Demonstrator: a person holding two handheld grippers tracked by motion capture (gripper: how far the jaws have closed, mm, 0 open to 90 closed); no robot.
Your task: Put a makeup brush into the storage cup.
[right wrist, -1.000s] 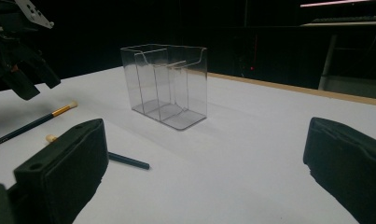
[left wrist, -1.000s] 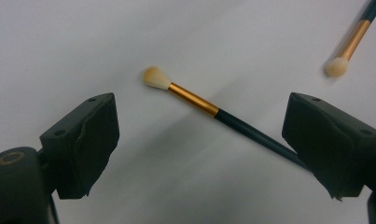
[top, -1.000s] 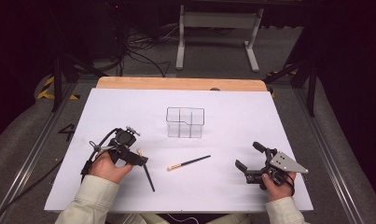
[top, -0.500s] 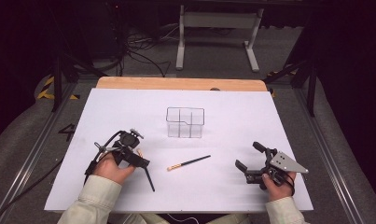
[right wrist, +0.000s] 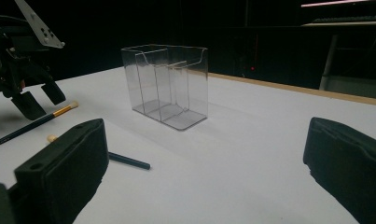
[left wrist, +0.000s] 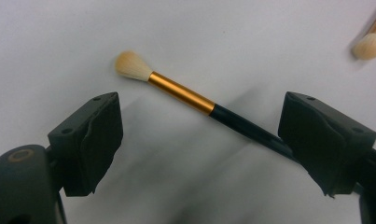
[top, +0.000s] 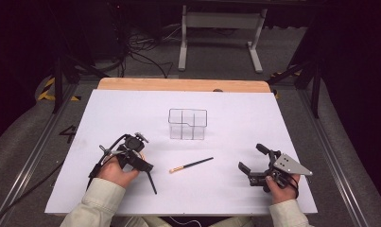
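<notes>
Okay, step: I lowered left claw (left wrist: 199, 140), jaws apart, around brush (left wrist: 195, 98).
Right claw (right wrist: 204, 172): open, idle.
Next: pinch the handle.

No readable text, labels or numbers anywhere.

Pale sleeves, black hand-held gripper (top: 152, 182)

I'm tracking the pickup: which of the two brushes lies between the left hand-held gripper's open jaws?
The brush under the left hand-held gripper; the other brush lies mid-table, clear of both grippers.
</notes>
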